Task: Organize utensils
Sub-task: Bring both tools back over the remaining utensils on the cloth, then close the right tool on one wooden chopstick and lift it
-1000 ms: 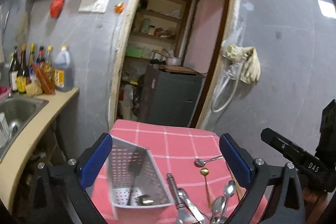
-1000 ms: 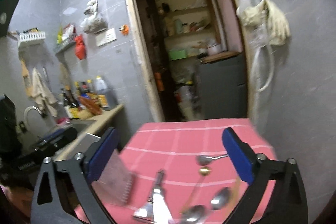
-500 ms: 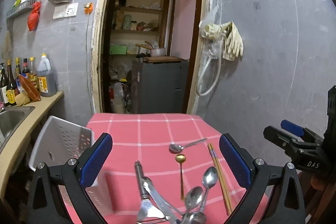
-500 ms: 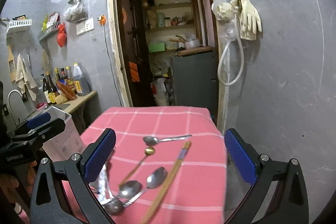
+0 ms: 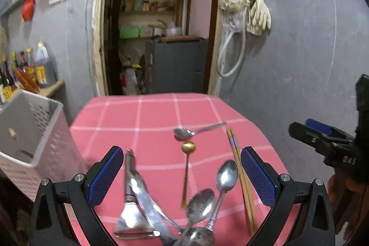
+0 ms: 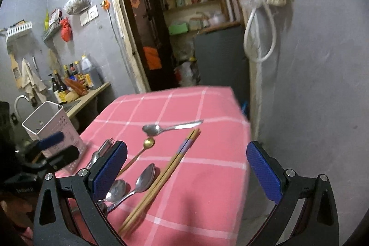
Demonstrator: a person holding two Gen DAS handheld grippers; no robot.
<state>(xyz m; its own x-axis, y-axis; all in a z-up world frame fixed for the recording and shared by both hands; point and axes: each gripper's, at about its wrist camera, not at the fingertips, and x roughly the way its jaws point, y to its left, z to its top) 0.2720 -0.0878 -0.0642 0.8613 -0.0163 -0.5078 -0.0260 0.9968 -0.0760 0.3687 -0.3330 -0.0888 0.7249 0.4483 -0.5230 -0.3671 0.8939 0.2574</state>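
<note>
Loose utensils lie on the pink checked tablecloth [image 5: 156, 114]: a steel spoon [image 5: 196, 130], a gold spoon [image 5: 186, 167], a pair of chopsticks [image 5: 242, 179], more steel spoons [image 5: 224, 183] and a peeler [image 5: 131, 204]. A white perforated utensil holder [image 5: 30, 137] stands at the table's left edge. My left gripper [image 5: 182, 176] is open above the utensils. My right gripper [image 6: 186, 172] is open above the cloth, with the chopsticks [image 6: 166, 179], the gold spoon [image 6: 143, 151] and the holder [image 6: 50, 126] to its left.
A counter with bottles [image 6: 73, 82] and a sink tap [image 6: 20, 100] stands at the left. A doorway with shelves [image 5: 150, 22] lies beyond the table. Gloves and a hose [image 5: 246, 13] hang on the grey wall at the right.
Both views have shifted to the right over the table. The holder went from the middle of the left view to its left edge. Both grippers stay open.
</note>
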